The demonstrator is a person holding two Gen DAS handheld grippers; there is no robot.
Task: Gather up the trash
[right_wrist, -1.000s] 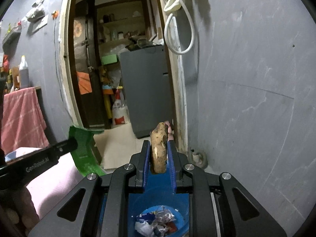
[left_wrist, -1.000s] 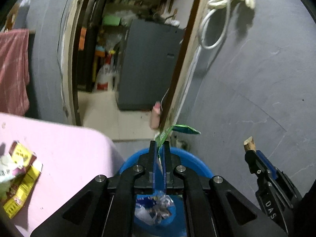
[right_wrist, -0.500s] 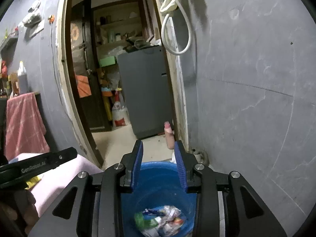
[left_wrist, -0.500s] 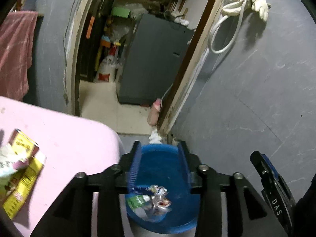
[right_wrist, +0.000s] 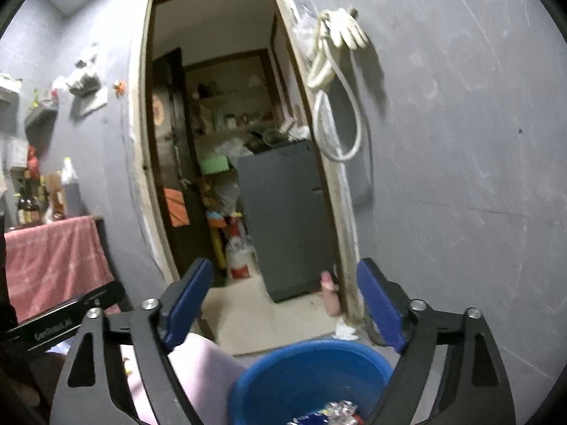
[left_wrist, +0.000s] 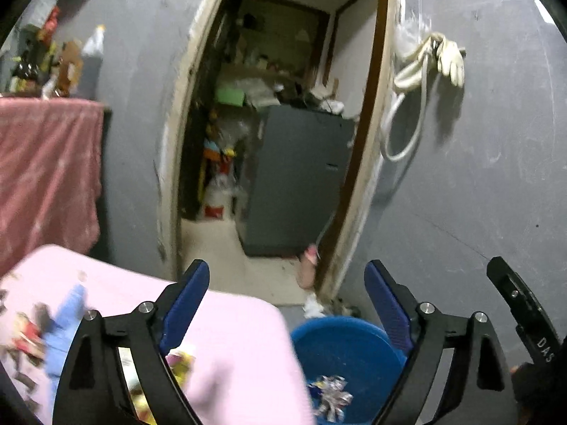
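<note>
Jaws of the left gripper (left_wrist: pixel 287 279) and right gripper (right_wrist: pixel 285 278) had just been opening and stood wide, nothing between them, both raised over the blue bucket (right_wrist: pixel 283 372). Crumpled wrappers (left_wrist: pixel 331 395) lay inside it, beside the pink table (left_wrist: pixel 241 347).

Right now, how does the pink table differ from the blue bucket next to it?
The pink table is a pale, flat surface, while the blue bucket is a deep round container standing lower, beside the table's edge. The table has loose wrappers and packets spread across its top, blurred here; the bucket holds crumpled wrappers gathered at its bottom. Both have trash on or in them.
</note>
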